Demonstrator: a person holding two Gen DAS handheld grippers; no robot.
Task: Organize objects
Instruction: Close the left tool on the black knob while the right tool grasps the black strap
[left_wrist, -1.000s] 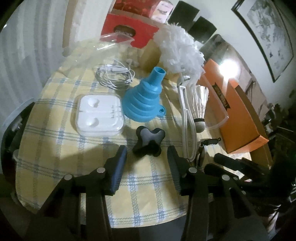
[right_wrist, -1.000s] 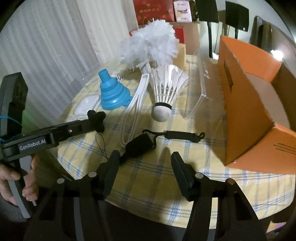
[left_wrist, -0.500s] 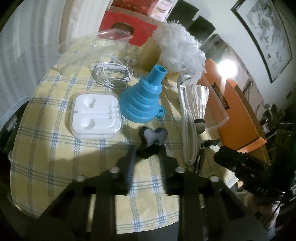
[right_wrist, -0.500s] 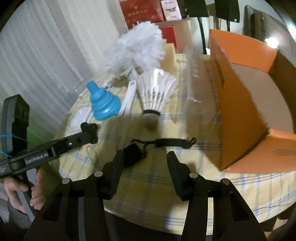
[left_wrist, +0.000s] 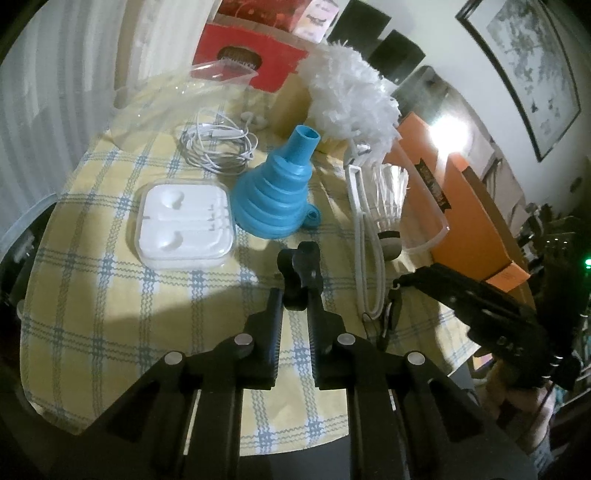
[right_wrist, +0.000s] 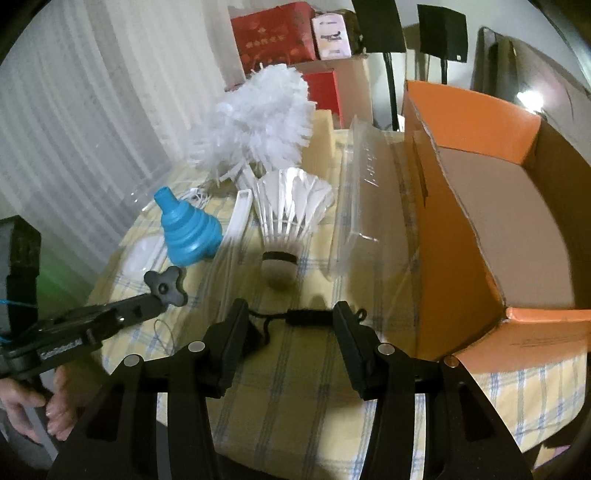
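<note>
My left gripper (left_wrist: 295, 295) is shut on a black star-shaped knob (left_wrist: 300, 267) and holds it just above the yellow checked tablecloth (left_wrist: 110, 280); the knob also shows in the right wrist view (right_wrist: 166, 286). My right gripper (right_wrist: 290, 314) is open, its fingers on either side of a black lanyard strap (right_wrist: 308, 316) lying on the cloth. An open orange cardboard box (right_wrist: 491, 206) stands to the right. A shuttlecock (right_wrist: 286, 218), a blue collapsible funnel (left_wrist: 277, 199), a white earphone case (left_wrist: 184, 223) and coiled white earphones (left_wrist: 218, 147) lie on the table.
A white feather duster (left_wrist: 351, 92) lies at the back, its white handle (left_wrist: 364, 236) running forward. A clear plastic tray (right_wrist: 364, 192) leans by the box. Red boxes (right_wrist: 277, 33) and curtains (right_wrist: 74, 110) stand behind. The table's front edge is close below both grippers.
My left gripper closed on the black knob and lifted it slightly. My right gripper moved forward and now straddles the lanyard strap, still open.
</note>
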